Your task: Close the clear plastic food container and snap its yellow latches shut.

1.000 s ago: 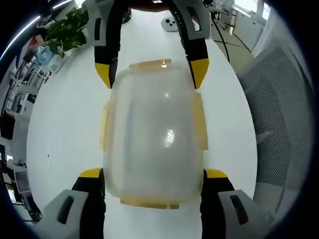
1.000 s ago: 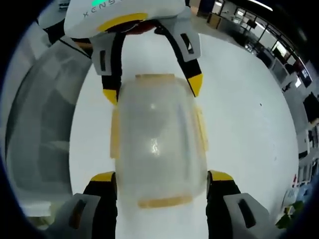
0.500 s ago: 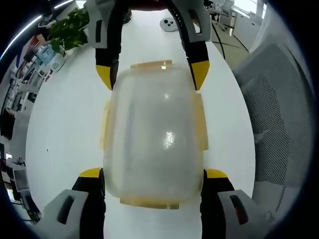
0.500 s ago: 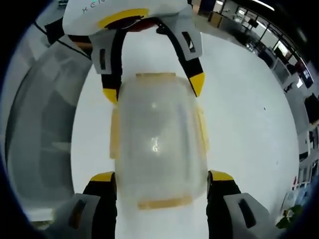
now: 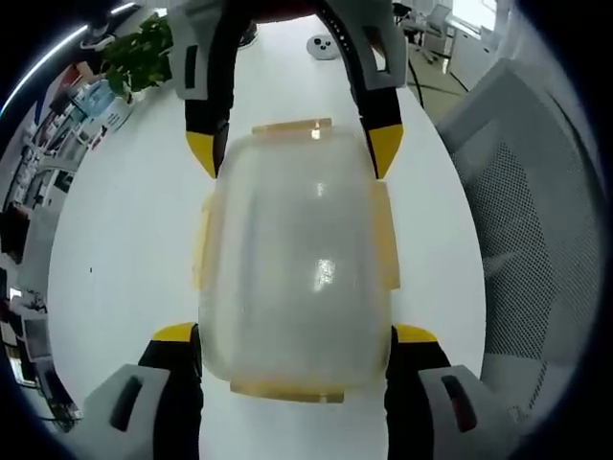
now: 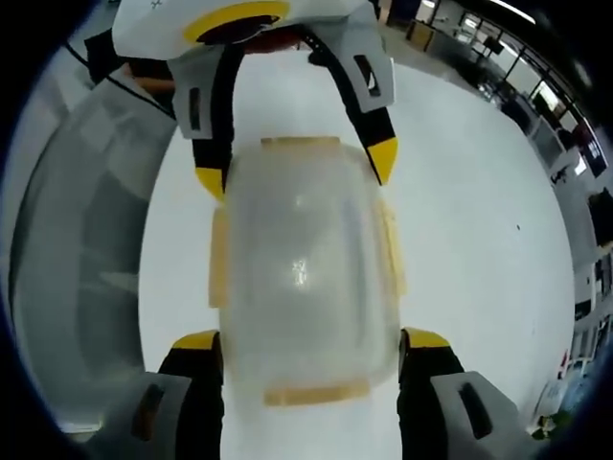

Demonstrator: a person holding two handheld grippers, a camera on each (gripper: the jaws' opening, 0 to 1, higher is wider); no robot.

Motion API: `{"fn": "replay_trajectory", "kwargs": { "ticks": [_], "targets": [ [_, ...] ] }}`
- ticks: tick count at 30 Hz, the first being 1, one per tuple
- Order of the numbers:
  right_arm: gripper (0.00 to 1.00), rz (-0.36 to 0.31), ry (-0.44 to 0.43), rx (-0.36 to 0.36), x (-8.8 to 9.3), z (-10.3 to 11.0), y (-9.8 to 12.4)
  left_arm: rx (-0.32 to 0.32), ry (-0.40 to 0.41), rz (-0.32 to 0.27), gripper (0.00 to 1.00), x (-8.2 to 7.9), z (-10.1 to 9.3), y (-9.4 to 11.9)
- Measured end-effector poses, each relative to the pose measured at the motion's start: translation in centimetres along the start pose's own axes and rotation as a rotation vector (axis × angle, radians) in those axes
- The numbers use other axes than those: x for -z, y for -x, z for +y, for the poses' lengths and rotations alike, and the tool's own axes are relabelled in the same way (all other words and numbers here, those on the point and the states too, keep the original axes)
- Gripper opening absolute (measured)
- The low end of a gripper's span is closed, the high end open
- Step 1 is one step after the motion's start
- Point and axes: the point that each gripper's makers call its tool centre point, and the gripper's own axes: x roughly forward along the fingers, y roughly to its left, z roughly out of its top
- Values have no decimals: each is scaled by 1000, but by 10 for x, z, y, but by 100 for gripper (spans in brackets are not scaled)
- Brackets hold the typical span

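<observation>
The container (image 5: 295, 259) lies between both tongs, left (image 5: 295, 333) and right (image 6: 303, 340).

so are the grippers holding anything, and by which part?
Both straddle the clear plastic food container, one at each end: left gripper and right gripper with jaws at its corners. Whether they squeeze it cannot be told.

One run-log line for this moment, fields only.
container: lid on, on white table | left gripper: open, straddling one end | right gripper: open, straddling opposite end | yellow latches: state unclear
</observation>
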Motion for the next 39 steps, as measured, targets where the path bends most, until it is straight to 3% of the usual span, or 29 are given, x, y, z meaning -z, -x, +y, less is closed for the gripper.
{"fn": "replay_trajectory", "kwargs": {
  "ticks": [14, 39],
  "targets": [
    [75, 20, 27, -7, -30, 6, -12, -8, 28, -13, 80, 30, -6, 12],
    [77, 36, 39, -15, -59, 13, -25, -8, 29, -14, 80, 58, -11, 22]
  ]
}}
